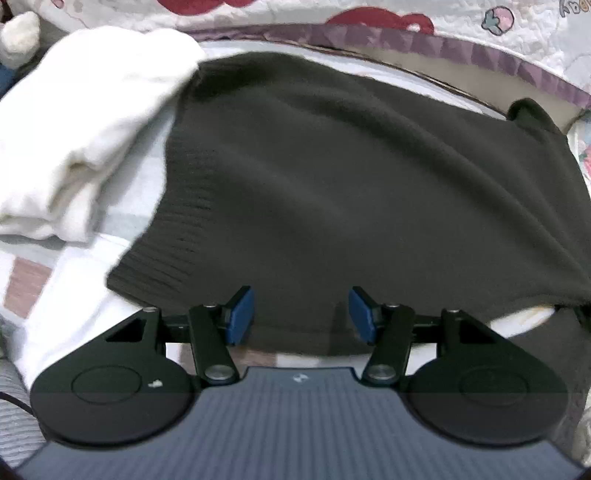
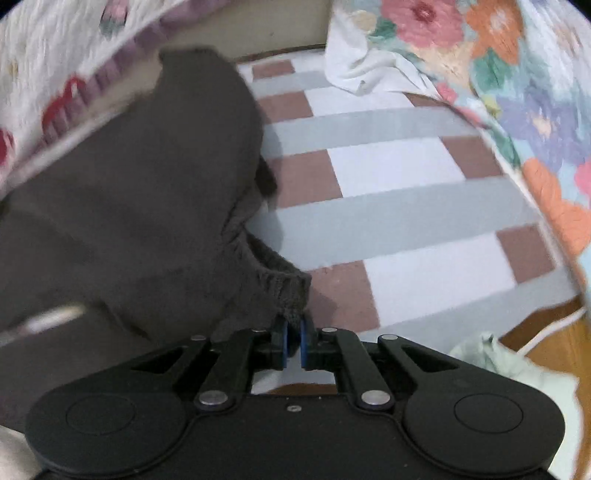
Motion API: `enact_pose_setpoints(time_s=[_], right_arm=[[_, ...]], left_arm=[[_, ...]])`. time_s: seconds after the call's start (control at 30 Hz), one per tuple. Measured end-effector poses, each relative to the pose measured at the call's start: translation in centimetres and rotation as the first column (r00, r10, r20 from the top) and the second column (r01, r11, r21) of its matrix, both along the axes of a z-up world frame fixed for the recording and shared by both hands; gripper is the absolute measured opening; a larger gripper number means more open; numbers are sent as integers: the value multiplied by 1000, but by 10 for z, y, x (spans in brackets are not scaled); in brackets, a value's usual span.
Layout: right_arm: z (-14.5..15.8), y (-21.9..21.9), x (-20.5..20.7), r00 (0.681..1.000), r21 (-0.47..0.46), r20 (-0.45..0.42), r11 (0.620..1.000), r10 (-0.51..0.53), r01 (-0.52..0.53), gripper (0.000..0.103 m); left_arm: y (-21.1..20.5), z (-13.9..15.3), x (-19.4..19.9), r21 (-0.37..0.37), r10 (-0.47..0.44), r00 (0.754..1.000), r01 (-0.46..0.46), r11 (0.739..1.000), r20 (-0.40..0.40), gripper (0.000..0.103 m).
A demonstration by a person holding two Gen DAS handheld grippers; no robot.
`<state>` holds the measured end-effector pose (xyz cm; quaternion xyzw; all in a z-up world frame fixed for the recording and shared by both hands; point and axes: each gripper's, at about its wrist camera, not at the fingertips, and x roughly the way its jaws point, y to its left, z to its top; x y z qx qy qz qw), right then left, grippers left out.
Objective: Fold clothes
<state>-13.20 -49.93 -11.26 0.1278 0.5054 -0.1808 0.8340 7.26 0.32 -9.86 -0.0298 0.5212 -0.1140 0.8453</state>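
Note:
A dark knit sweater (image 1: 332, 177) lies spread across the checked bedsheet (image 1: 66, 288), its ribbed hem toward the left. My left gripper (image 1: 301, 314) hovers over the sweater's near edge with its blue pads (image 1: 242, 314) wide apart and nothing pinched between them. In the right wrist view the same sweater (image 2: 129, 206) is bunched at the left. My right gripper (image 2: 293, 341) is shut on the sweater's ribbed cuff (image 2: 291, 291), which rises gathered out of the narrow gap between the blue pads.
Left of the sweater lies a folded white garment (image 1: 81, 122). A printed quilt (image 1: 443, 22) runs along the far side. A floral quilt (image 2: 517, 92) and a white cloth (image 2: 365, 66) sit at the right, with wooden floor (image 2: 554, 343) and a pale cloth (image 2: 517, 373) below.

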Motion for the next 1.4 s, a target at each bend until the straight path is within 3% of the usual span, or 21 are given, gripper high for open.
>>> enact_pose_setpoints(time_s=[0.1,0.23,0.33,0.43,0.57,0.73,0.87,0.97,1.07,1.2,1.4], right_arm=[[21,15,14,1000,-194,18,981,6,-2,26],[59,50,19,974,-268,167,958,153,-104,31],[67,76,27,935,-99,240,965,261,-244,31],[58,96,41,912,162,288,924,292,-347,31],[44,121,56,913,223,247,898,326,-381,31],[40,147,74,862,-7,105,868,495,-497,31],[30,171,86,811,-4,27,811,585,-585,31],[29,194,91,750,-35,17,750,661,-661,35],[21,211,95,678,-151,-86,663,730,-733,42],[3,220,103,602,-196,-164,573,781,-796,42],[1,222,118,620,-193,-123,594,775,-781,43]], left_arm=[[-5,-5,0,-4,-28,1000,28,1000,-14,56],[-8,-5,2,-17,-55,998,54,998,-16,56],[-11,-9,5,-16,-61,998,61,998,-20,56],[-14,-13,8,-7,-71,997,71,997,-25,56],[-16,-13,10,-63,-86,996,84,994,-27,56],[-18,-8,10,-120,-100,995,98,988,-14,56],[-20,-11,11,-119,-102,995,100,988,-16,56],[-25,-15,11,-129,-111,994,111,985,7,56],[-29,-17,12,-144,-116,992,121,982,47,56],[-33,-15,13,-176,-122,990,133,975,68,56],[-36,-17,13,-115,-139,990,142,983,31,56]])
